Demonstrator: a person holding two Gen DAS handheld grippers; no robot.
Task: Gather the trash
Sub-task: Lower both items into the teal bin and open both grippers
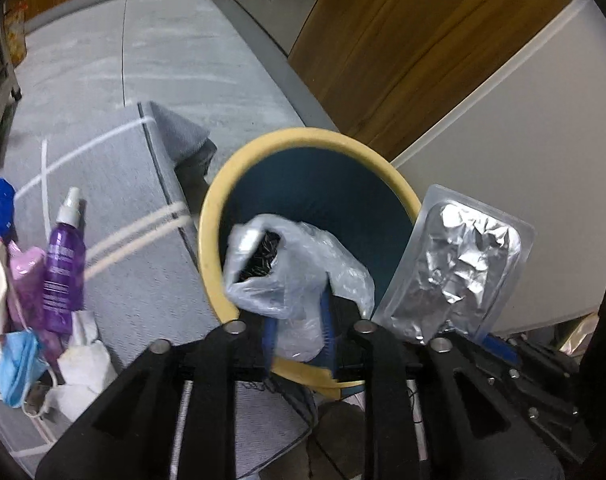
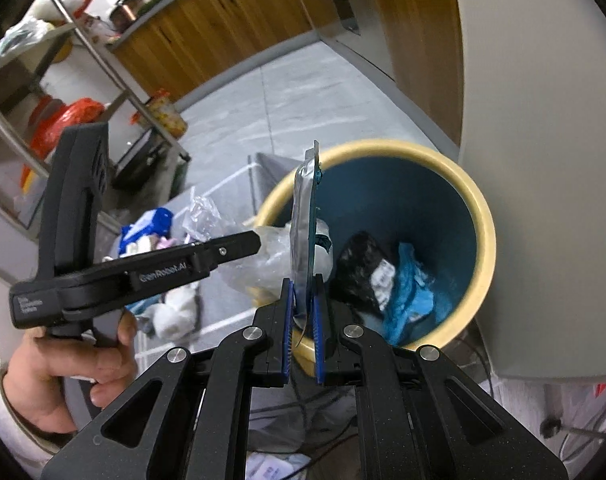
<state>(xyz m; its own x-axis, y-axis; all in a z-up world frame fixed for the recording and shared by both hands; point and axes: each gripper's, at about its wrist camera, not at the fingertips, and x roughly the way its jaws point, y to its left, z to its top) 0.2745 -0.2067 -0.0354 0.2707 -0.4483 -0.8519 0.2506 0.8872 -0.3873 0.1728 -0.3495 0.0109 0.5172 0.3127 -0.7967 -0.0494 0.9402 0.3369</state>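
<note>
Both hands are at the bin (image 1: 223,184), a blue tub with a cream rim standing on the floor beside the grey rug (image 1: 115,184).

The left gripper (image 1: 299,320) has the clear plastic bag (image 1: 287,264) between its fingers, with dark stuff showing inside the bag. The bag hangs over the near-left part of the bin's mouth, its bulk past the rim and above the blue interior. The fingers are slightly spread with blue pads on either side of the bag; blur hides whether they pinch it or have let go, so the grip can't be called.

The right gripper (image 2: 303,320) has its fingers pressed together on the bottom edge of the foil blister pack (image 2: 303,216). The pack is flat, and its long axis runs straight up and away from the fingers. In the right wrist view it is edge-on over the near-left part of the rim. In the left wrist view its crumpled foil face shows just right of the bin, outside the rim.

Key relation: the bin mouth is ahead of and below both sets of fingers. The bag is already over the opening. The pack probably needs to go a bit further over the opening before release.

Black and blue trash is already in the bin (image 2: 383,276). More litter is on the rug at left: a purple spray bottle (image 1: 63,256), a blue face mask (image 1: 19,364) and white tissues (image 1: 83,372).
</note>
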